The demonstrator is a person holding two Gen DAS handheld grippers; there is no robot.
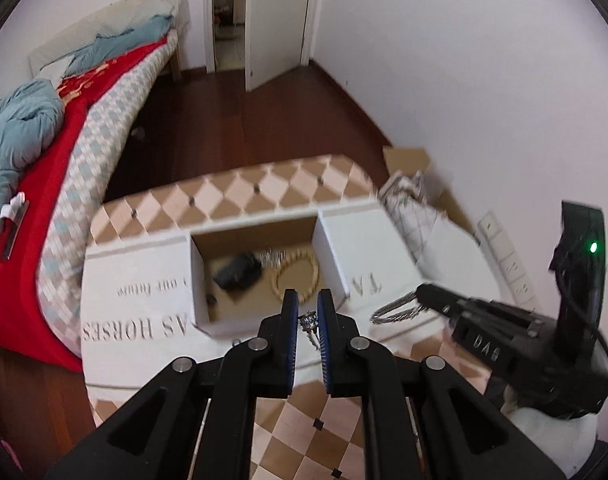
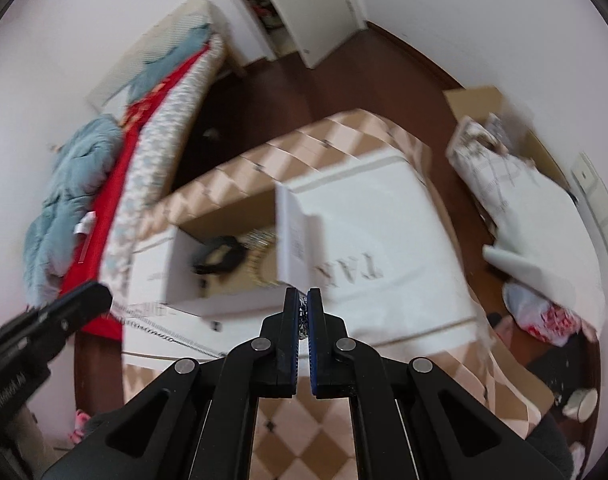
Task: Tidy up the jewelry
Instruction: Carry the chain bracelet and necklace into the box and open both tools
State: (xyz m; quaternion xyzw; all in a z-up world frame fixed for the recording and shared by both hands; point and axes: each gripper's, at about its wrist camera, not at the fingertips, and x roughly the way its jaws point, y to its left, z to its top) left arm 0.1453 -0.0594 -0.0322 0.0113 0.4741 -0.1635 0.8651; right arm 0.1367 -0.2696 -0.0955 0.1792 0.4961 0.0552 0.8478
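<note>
Left wrist view: the left gripper (image 1: pixel 307 312), black with ribbed blue pads, is pinched on a small silver chain piece (image 1: pixel 309 323) that hangs between its fingertips, just in front of the near rim of a white cardboard box (image 1: pixel 200 316). That open box has a brown floor and holds a beaded gold bangle (image 1: pixel 296 276), a black band-like item (image 1: pixel 237 273) and a glittery silver piece (image 1: pixel 271 257). It stands on a white printed cloth (image 1: pixel 136 292) spread over a table with a tan-and-cream diamond pattern (image 1: pixel 240 188). To the right, the right gripper (image 1: pixel 418 292) carries a ring of twisted silver wire (image 1: pixel 396 309) at its tip.

Right wrist view: blurred by motion. The right gripper (image 2: pixel 303 300) has its pads nearly together, clamped on a thin strip of sparkly silver jewelry (image 2: pixel 303 314). It hovers by the box's near right corner (image 2: pixel 208 308), above the cloth. A fine silver chain (image 2: pixel 160 330) trails across the cloth toward the left gripper (image 2: pixel 100 294), whose fingertips are too blurred to read here.
</note>
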